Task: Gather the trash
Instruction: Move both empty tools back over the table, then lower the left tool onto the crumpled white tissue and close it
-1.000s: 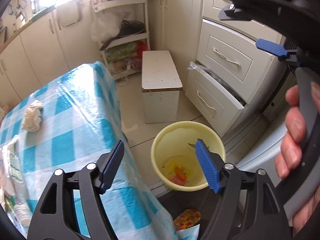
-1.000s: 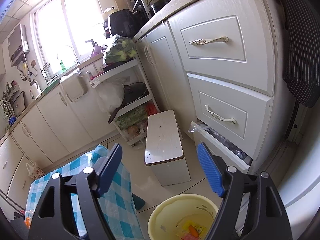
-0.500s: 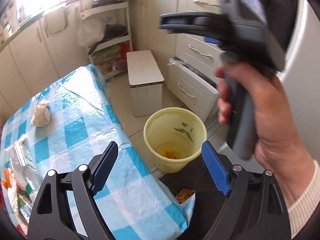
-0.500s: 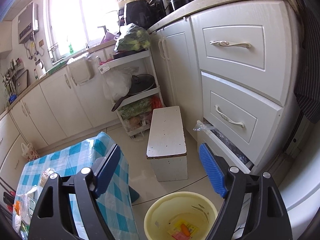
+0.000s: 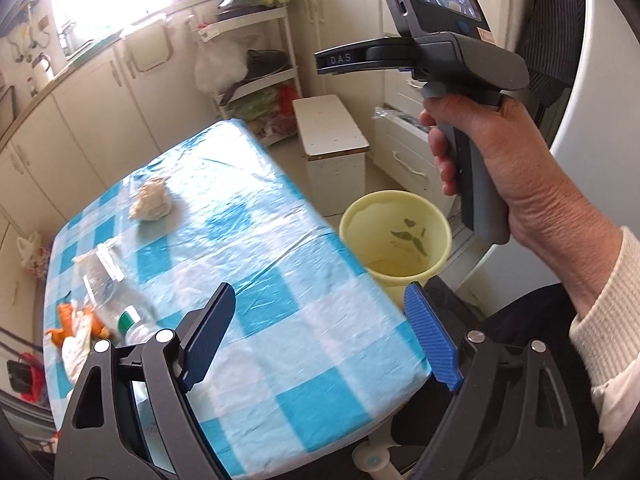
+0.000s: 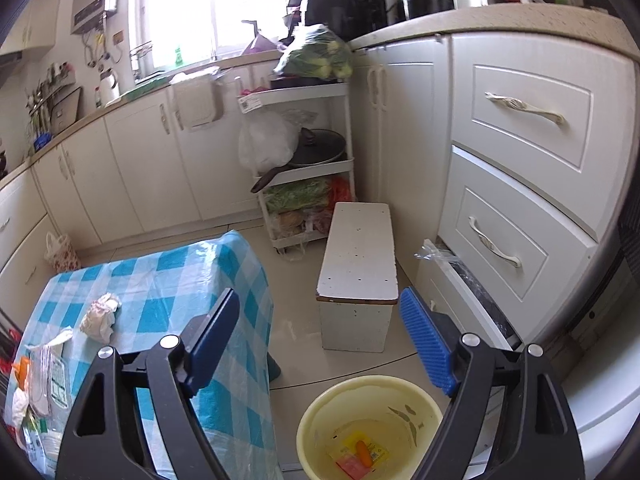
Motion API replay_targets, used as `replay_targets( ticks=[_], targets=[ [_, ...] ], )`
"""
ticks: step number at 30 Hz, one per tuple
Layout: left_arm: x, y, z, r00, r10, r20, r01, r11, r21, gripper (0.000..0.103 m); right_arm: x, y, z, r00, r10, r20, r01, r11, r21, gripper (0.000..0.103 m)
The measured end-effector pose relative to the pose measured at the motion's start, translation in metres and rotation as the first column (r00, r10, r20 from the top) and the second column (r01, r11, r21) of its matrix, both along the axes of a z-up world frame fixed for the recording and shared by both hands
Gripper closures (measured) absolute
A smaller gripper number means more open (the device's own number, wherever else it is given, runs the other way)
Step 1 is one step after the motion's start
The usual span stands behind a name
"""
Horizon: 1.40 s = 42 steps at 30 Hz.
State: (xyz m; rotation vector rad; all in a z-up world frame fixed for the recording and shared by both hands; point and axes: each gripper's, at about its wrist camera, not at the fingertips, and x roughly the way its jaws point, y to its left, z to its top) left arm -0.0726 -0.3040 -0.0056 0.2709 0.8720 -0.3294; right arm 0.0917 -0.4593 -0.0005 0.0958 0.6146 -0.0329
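A crumpled off-white paper wad (image 5: 151, 201) is lying on the checked table (image 5: 280, 280). Both tongs, left (image 5: 320, 340) and right (image 6: 320, 344), are gaping empty, the left having just been opening.

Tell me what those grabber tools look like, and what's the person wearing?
Each gripper has black triangular frames with silver bolts and ribbed blue fingers. The right gripper has a grey handle, a screen and the letters "DAS". The right hand has a cream knitted sleeve.

Bin (image 6: 370, 428) on floor right of table (image 6: 168, 280); stool (image 6: 358, 256) behind bin; wrappers (image 6: 358, 454) in bin; wad (image 5: 151, 202) on table.
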Motion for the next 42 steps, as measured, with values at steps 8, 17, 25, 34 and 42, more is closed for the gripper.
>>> replay_targets(
  ticks=[8, 17, 25, 34, 42],
  targets=[
    [-0.001, 0.049, 0.007, 0.992, 0.128, 0.021, -0.128, 0.992, 0.001, 0.017, -0.001, 0.038, 0.006, 0.997, 0.082, 0.002, -0.082, 0.996, -0.029, 0.022],
    [-0.006, 0.104, 0.010, 0.971, 0.239, 0.024, -0.239, 0.971, 0.004, 0.016, -0.012, 0.084, 0.015, 0.979, 0.202, 0.014, -0.200, 0.976, -0.088, 0.019],
    [-0.012, 0.145, 0.007, 0.948, 0.318, 0.016, -0.318, 0.948, -0.005, 0.015, -0.019, 0.121, 0.017, 0.956, 0.293, 0.005, -0.288, 0.945, -0.155, 0.018],
    [-0.015, 0.170, 0.009, 0.932, 0.362, 0.021, -0.362, 0.932, -0.024, 0.014, -0.026, 0.153, 0.018, 0.932, 0.362, -0.005, -0.355, 0.910, -0.215, 0.016],
    [-0.016, 0.180, 0.009, 0.925, 0.379, 0.019, -0.379, 0.925, -0.034, 0.014, -0.034, 0.175, 0.017, 0.909, 0.416, -0.018, -0.405, 0.875, -0.266, 0.016]
  ],
)
